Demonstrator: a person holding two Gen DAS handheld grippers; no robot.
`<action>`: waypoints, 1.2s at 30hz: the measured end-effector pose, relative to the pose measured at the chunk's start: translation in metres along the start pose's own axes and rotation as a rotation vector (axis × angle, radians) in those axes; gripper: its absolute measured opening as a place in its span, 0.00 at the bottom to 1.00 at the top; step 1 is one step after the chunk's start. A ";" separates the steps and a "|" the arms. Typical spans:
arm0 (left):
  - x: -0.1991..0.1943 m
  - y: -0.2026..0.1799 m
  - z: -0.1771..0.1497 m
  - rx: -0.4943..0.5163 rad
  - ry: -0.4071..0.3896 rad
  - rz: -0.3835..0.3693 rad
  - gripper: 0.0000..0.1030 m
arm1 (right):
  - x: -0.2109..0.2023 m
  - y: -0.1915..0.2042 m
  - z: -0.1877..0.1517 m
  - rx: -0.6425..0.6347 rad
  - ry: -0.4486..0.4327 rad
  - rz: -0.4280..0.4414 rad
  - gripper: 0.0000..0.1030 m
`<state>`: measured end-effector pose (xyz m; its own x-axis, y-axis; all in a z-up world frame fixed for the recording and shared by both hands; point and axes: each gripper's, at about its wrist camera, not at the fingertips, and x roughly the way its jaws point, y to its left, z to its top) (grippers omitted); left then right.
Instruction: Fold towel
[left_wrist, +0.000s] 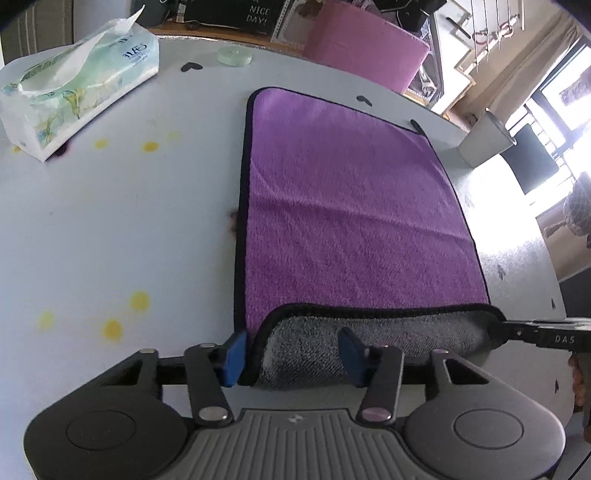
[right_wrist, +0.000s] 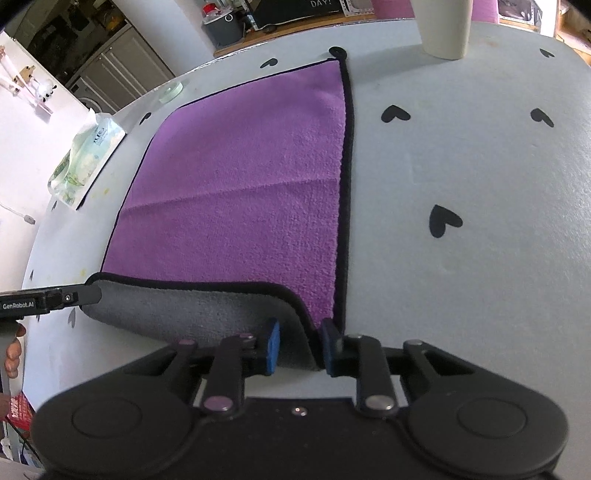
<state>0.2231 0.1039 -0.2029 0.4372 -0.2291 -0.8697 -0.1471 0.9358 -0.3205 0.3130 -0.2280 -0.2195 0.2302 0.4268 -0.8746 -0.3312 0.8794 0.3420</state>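
Observation:
A purple towel (left_wrist: 343, 206) with a black hem and a grey underside lies flat on the table; it also shows in the right wrist view (right_wrist: 240, 192). Its near edge is lifted and rolled forward, showing the grey side (left_wrist: 369, 339). My left gripper (left_wrist: 291, 350) stands around the near left corner of that flap with its blue pads wide apart. My right gripper (right_wrist: 299, 343) has its pads close on the near right corner of the flap (right_wrist: 295, 328). The right gripper also shows at the flap's right end in the left wrist view (left_wrist: 517, 332).
A tissue pack (left_wrist: 77, 85) lies at the far left of the pale table (left_wrist: 129, 221), which has black heart marks and yellow stains. A round glass coaster (left_wrist: 234, 55) and a white cup (right_wrist: 445, 26) stand at the far side. A pink chair (left_wrist: 365, 51) is behind.

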 end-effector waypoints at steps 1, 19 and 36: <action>0.000 -0.001 0.000 0.007 0.004 0.004 0.48 | 0.000 0.001 0.000 -0.007 0.001 -0.004 0.22; -0.001 -0.008 0.002 0.112 0.050 0.092 0.06 | -0.008 0.010 0.003 -0.068 -0.014 -0.011 0.04; -0.024 -0.018 0.055 0.042 -0.214 0.140 0.06 | -0.033 0.015 0.048 0.011 -0.249 -0.016 0.04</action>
<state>0.2641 0.1070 -0.1560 0.5940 -0.0390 -0.8035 -0.1846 0.9656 -0.1833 0.3445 -0.2189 -0.1692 0.4540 0.4506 -0.7687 -0.3162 0.8880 0.3338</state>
